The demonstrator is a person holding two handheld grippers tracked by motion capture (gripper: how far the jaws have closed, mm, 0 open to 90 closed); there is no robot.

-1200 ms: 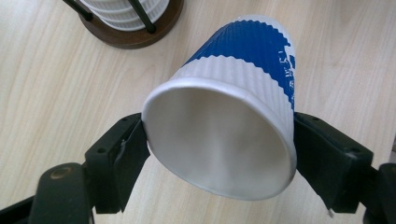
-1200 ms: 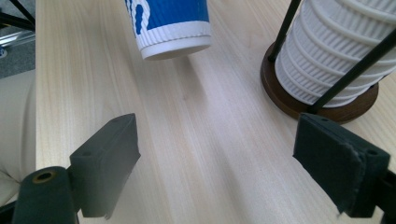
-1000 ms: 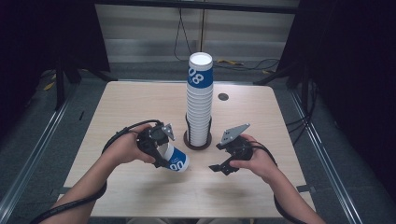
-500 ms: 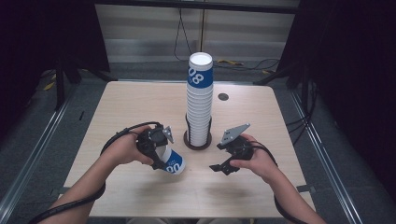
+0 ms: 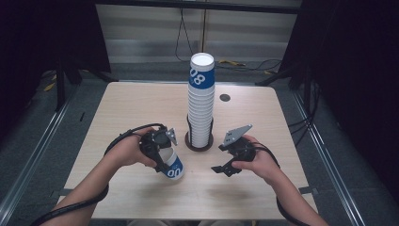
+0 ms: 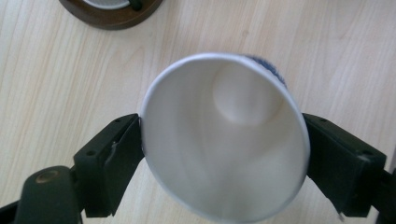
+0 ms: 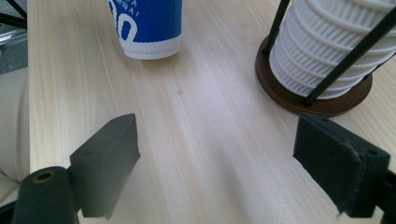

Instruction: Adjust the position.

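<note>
Paper cup (image 5: 172, 165) — white inside, blue-banded outside with white numerals and a white foot — stands on the table (image 5: 122, 108) near its front edge, left of centre, its base down and its body leaning a little toward the person's right. In the left gripper view its round mouth (image 6: 224, 135) faces the camera and the flat bottom shows deep inside. The left gripper (image 5: 161, 155) sits over it with a jaw at each side of the rim; the jaws have just been opening, and both pads appear to rest at the rim, though whether they press on it I cannot tell. The left hand (image 5: 127, 151) wraps the gripper body from the left side, its forearm coming in from the bottom left corner and a black cable looping behind the wrist.

The right gripper (image 5: 225, 167) is held just above the wood on the other side, jaws wide apart with nothing but bare tabletop between them, tilted down and toward the cup; the right hand (image 5: 258, 160) grips it from behind.

Between and just beyond the two grippers rises the tall cup stack (image 5: 201, 101) in its dark wooden holder (image 5: 199, 142), close to both. Open tabletop lies left of the cup — and more behind the stack, toward the far edge.
</note>
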